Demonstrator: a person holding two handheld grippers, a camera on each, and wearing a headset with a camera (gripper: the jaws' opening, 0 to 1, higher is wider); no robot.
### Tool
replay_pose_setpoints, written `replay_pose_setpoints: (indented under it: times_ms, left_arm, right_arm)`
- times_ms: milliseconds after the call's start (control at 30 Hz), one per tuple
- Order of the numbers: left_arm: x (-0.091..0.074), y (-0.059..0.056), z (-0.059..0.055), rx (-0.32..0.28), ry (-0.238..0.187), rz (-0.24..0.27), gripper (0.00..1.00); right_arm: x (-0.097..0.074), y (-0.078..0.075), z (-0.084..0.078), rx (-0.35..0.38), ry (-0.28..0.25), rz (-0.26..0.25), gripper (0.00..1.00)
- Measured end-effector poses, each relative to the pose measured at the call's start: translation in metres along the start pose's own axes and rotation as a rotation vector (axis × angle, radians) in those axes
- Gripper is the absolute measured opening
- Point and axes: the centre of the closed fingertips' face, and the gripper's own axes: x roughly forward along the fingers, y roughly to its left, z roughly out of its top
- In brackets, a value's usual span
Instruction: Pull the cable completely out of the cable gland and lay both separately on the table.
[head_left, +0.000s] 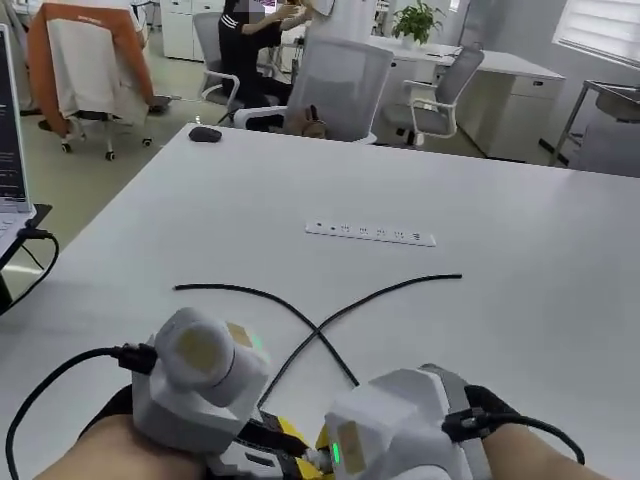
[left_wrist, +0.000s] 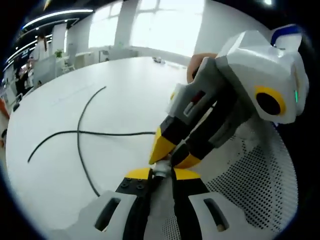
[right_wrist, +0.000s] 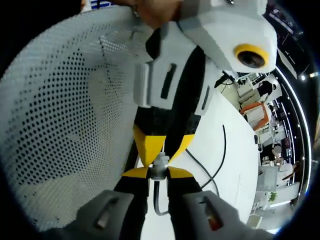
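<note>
Left gripper view. Item: cable gland (left_wrist: 161, 170), small and grey, held between two grippers set tip to tip at the near side of the tabletop (left_wrist: 125, 90).
Left gripper (left_wrist: 161, 175): yellow-tipped jaws clamped on the gland from below.
Right gripper (left_wrist: 175, 154): jaws likewise closed on it from the far side.
Cable (right_wrist: 156, 200): thin and dark. The right gripper view has it running from the gland back between that gripper's jaws (not yet drawn out, by the look of it).
Step, as judged: grasp made, pull not begun. The next move calls for one gripper to anchor the gland while the other takes the cable itself and draws straight along its axis.
Surface: white tabletop carrying two loose black cables (head_left: 318, 328) that cross, a white power strip (head_left: 370, 233) beyond them, and a mouse (head_left: 205, 133) at the far edge. A perforated white sheet (right_wrist: 60, 100) lies close by the grippers (kind uncertain).
Room: open office with mesh chairs (head_left: 335, 85), a seated person (head_left: 250, 45) and a potted plant (head_left: 418, 20).
</note>
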Motion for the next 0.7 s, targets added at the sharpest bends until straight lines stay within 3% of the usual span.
replay_pose_setpoints:
  times_ms: [133, 167, 233, 267, 433, 567, 633, 700]
  left_arm:
    - [0.0, 0.004, 0.002, 0.085, 0.005, 0.046, 0.17]
    - [-0.001, 0.004, 0.005, 0.108, -0.011, 0.052, 0.17]
    - [-0.003, 0.005, 0.009, 0.118, -0.025, 0.065, 0.17]
    - [-0.004, 0.005, 0.01, 0.124, -0.032, 0.064, 0.17]
    - [-0.002, 0.005, 0.006, 0.178, -0.006, 0.077, 0.18]
    - [-0.002, 0.009, 0.007, 0.198, -0.007, 0.094, 0.18]
    - [-0.002, 0.009, 0.005, 0.185, -0.003, 0.093, 0.18]
    - [-0.001, 0.009, 0.001, 0.196, 0.012, 0.098, 0.18]
  right_arm:
    - [0.005, -0.005, -0.003, 0.193, -0.049, -0.01, 0.13]
    - [0.005, -0.006, -0.006, 0.257, -0.057, -0.008, 0.14]
    - [0.007, -0.006, -0.011, 0.327, -0.059, -0.004, 0.19]
    - [0.007, -0.009, -0.016, 0.366, -0.05, -0.025, 0.22]
    - [0.001, -0.022, -0.026, 0.401, -0.04, -0.112, 0.19]
    - [0.004, -0.016, -0.021, 0.374, -0.053, -0.09, 0.08]
    - [0.007, -0.011, -0.022, 0.352, -0.035, -0.076, 0.07]
    - [0.009, -0.01, -0.022, 0.376, -0.037, -0.064, 0.07]
